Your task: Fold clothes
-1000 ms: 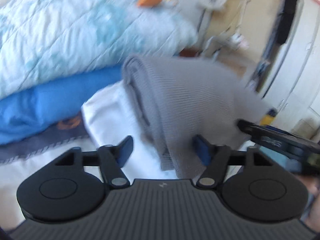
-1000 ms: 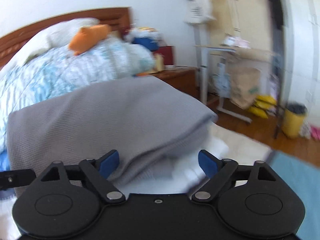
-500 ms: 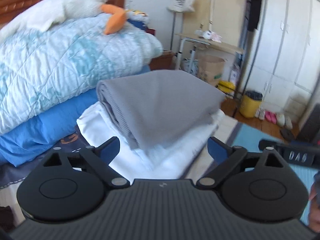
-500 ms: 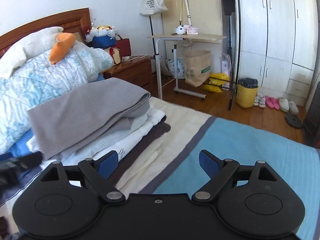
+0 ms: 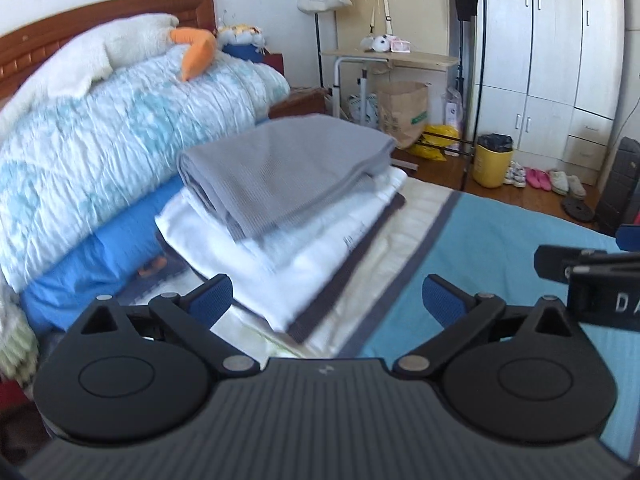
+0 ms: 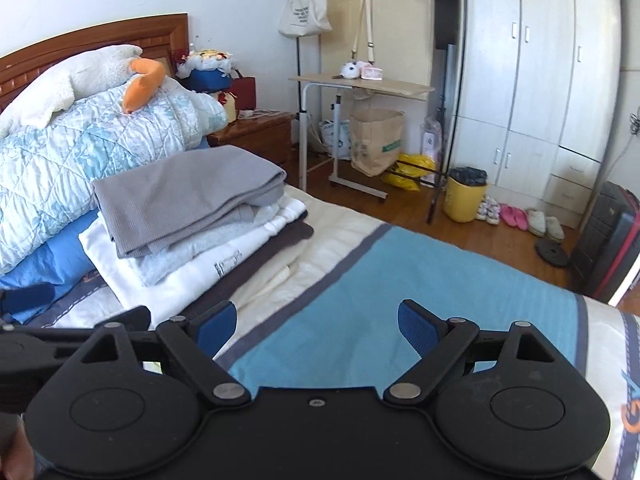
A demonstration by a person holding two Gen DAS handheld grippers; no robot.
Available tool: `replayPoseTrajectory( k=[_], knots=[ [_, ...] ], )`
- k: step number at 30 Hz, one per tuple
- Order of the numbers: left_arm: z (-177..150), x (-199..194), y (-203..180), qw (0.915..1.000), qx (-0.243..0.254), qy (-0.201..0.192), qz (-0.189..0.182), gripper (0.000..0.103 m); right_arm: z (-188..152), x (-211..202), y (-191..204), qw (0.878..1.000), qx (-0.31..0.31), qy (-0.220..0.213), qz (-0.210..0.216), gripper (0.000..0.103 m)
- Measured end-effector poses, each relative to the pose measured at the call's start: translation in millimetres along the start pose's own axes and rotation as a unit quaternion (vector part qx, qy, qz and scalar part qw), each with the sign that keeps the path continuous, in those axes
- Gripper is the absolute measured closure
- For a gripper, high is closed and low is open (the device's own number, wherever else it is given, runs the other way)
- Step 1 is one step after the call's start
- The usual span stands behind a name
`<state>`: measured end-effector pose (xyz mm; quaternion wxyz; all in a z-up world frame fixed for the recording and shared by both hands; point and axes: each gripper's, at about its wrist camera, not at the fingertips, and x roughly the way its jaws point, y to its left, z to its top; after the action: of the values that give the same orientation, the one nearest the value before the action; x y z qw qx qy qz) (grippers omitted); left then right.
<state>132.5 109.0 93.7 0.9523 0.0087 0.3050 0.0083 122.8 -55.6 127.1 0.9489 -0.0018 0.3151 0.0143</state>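
the letters "da" stand in white on the black right gripper (image 5: 600, 276) at the right edge of the left wrist view, cut off by the frame. the tote bag (image 6: 305, 14) at upper centre and the white garment (image 6: 224, 258) bear print too small to read.

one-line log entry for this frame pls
left gripper: opening, empty | right gripper: open, empty | grey garment: folded, top of stack | phase: between garments

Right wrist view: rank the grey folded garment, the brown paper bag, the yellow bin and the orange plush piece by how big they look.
1. grey folded garment
2. brown paper bag
3. yellow bin and orange plush piece: these look alike.

The garment lies nearer the camera, so true sizes are unsure.
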Motion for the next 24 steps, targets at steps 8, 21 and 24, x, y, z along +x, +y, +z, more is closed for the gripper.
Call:
replayPoseTrajectory(
  k=[8, 21, 24],
  knots=[
    [-30, -6, -13, 0.9992, 0.003, 0.038, -0.007, 0.000, -32, -18, -6, 0.999, 0.028, 0.019, 0.000, 0.012],
    [-44, -16, -44, 0.9975, 0.027, 0.044, -0.049, 0.000, -51, -28, -5, 0.998, 0.041, 0.029, -0.032, 0.012],
    [-46, -17, -42, 0.9976, 0.019, 0.046, -0.048, 0.000, -51, -30, -4, 0.998, 0.037, 0.024, -0.049, 0.012]
  ],
)
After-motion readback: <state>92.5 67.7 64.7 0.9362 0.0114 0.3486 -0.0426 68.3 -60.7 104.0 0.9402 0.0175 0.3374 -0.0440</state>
